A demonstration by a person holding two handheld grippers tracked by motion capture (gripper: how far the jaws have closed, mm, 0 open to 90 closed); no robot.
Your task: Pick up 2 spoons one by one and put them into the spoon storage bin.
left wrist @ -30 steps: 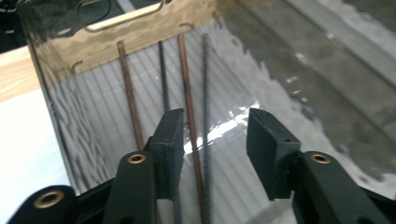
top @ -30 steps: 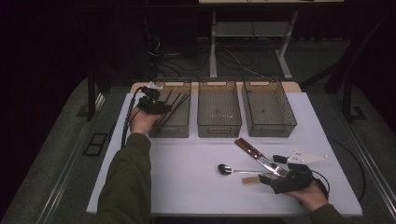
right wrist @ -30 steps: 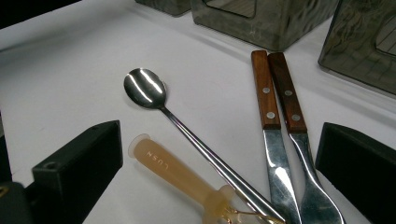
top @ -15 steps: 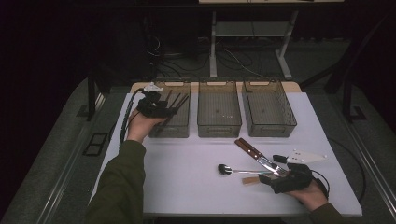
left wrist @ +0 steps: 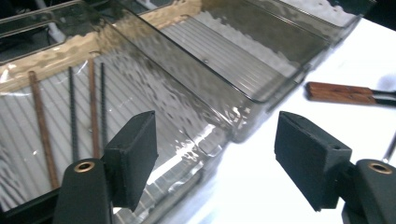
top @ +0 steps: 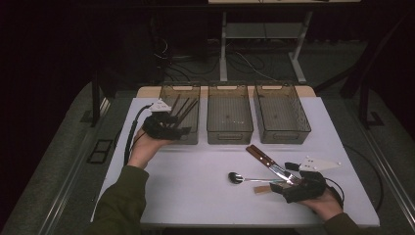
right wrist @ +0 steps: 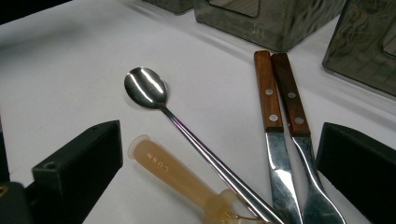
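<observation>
Left tongs (top: 182, 113): jaws apart, just been opening, nothing between; above left bin (top: 192, 134) holding chopsticks (left wrist: 72, 112).
Right tongs (top: 280, 182): jaws apart around spoon (right wrist: 145, 87), knives (right wrist: 267, 88), tan handle (right wrist: 170, 170) on counter (top: 195, 171).

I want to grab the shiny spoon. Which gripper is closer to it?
The right gripper: the spoon lies just ahead of its open jaws. The left gripper is far off, at the leftmost bin.
</observation>
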